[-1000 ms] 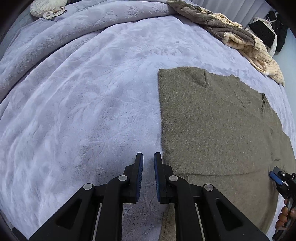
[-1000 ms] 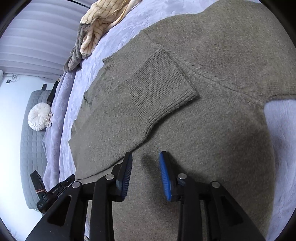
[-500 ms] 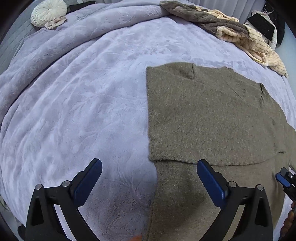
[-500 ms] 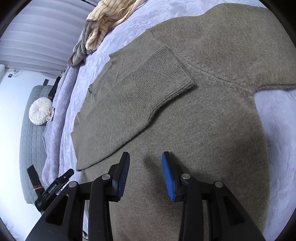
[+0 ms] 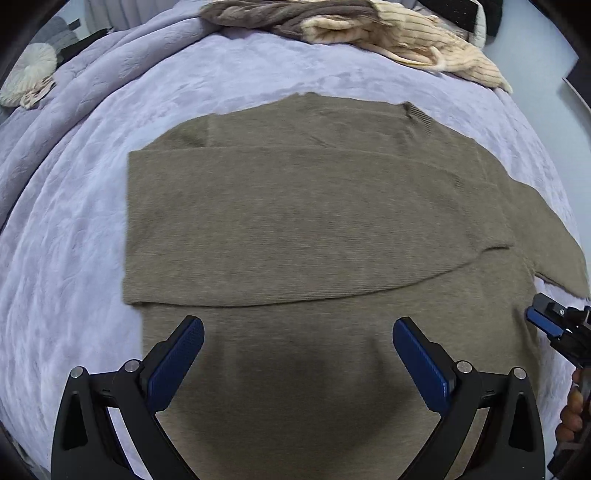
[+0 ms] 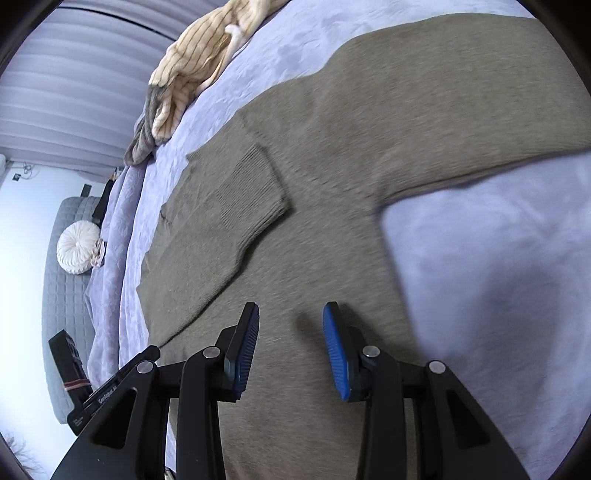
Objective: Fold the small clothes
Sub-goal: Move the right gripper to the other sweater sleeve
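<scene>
An olive knitted sweater [image 5: 295, 221] lies flat on the lilac bedspread [image 5: 74, 221]. One sleeve is folded across its body, and the ribbed cuff [image 6: 251, 192] shows in the right wrist view. The other sleeve [image 6: 480, 122] stretches out to the right there. My left gripper [image 5: 297, 322] hovers over the sweater's lower body, jaws wide open and empty. My right gripper [image 6: 291, 306] hangs over the body near the armpit, partly open with nothing between its pads. It also shows at the right edge of the left wrist view, right gripper [image 5: 550, 325], held by a hand.
A heap of cream striped and grey-brown clothes [image 5: 369, 33] lies along the bed's far edge. A round white cushion [image 6: 79, 247] rests on a grey quilted surface [image 6: 62, 314] beyond the bed. Bare bedspread [image 6: 498, 277] lies right of the sweater.
My left gripper went from shut to wide open and moved right, from the sweater's left edge to over its body. My right gripper opened slightly and shifted toward the sweater's right side.
</scene>
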A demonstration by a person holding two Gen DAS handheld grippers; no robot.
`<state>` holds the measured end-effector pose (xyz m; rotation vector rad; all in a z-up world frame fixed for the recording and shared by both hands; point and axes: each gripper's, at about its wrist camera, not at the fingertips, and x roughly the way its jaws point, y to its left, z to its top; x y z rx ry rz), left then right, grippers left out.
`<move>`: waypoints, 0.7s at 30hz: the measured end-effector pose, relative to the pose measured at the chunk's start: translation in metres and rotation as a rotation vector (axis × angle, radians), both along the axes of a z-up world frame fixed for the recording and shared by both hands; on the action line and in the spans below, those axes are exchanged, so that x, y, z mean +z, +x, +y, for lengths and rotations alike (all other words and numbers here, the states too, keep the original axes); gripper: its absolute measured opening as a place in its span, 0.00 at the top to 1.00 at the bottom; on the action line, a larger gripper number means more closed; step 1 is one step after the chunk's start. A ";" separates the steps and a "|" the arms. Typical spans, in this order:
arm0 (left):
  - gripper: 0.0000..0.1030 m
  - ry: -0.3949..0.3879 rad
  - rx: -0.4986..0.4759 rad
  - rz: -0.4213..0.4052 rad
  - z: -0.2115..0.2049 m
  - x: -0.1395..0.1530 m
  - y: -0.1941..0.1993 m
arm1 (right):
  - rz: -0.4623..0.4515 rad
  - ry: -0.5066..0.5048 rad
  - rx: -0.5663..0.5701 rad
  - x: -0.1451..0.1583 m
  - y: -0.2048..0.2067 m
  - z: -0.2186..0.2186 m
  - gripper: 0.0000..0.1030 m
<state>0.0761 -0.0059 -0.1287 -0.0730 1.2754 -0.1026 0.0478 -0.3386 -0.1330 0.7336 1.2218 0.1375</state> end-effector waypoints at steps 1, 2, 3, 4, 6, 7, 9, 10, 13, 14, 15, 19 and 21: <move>0.00 -0.007 -0.020 0.003 -0.014 -0.001 0.001 | -0.001 -0.005 -0.013 0.001 -0.002 -0.008 0.62; 0.00 -0.016 -0.039 0.006 -0.026 -0.001 0.002 | -0.002 -0.008 -0.030 0.002 -0.003 -0.017 0.62; 0.00 -0.023 -0.053 0.008 -0.037 -0.002 0.004 | -0.003 -0.007 -0.046 0.003 -0.004 -0.026 0.62; 0.00 -0.028 -0.065 0.010 -0.048 -0.003 0.005 | -0.003 -0.008 -0.068 0.004 -0.006 -0.037 0.62; 0.00 -0.037 -0.088 0.013 -0.069 -0.004 0.008 | -0.003 -0.012 -0.112 0.005 -0.010 -0.059 0.62; 0.00 -0.041 -0.099 0.014 -0.078 -0.005 0.009 | -0.004 -0.014 -0.133 0.006 -0.012 -0.069 0.62; 0.00 -0.048 -0.125 0.014 -0.096 -0.006 0.011 | -0.006 -0.019 -0.184 0.009 -0.017 -0.092 0.62; 0.00 -0.048 -0.137 0.015 -0.104 -0.006 0.012 | -0.008 -0.021 -0.216 0.010 -0.021 -0.107 0.62; 0.00 -0.043 -0.171 0.013 -0.128 -0.006 0.014 | -0.018 -0.031 -0.288 0.015 -0.029 -0.142 0.62; 0.00 -0.042 -0.181 0.011 -0.135 -0.005 0.015 | -0.023 -0.034 -0.315 0.017 -0.032 -0.154 0.62; 0.00 -0.040 -0.188 0.008 -0.141 -0.005 0.015 | -0.027 -0.036 -0.340 0.019 -0.035 -0.165 0.62; 0.00 -0.037 -0.203 0.013 -0.156 -0.006 0.018 | -0.042 -0.037 -0.460 0.022 -0.047 -0.209 0.62; 0.00 -0.039 -0.203 0.016 -0.162 -0.007 0.019 | -0.047 -0.019 -0.530 0.020 -0.054 -0.229 0.62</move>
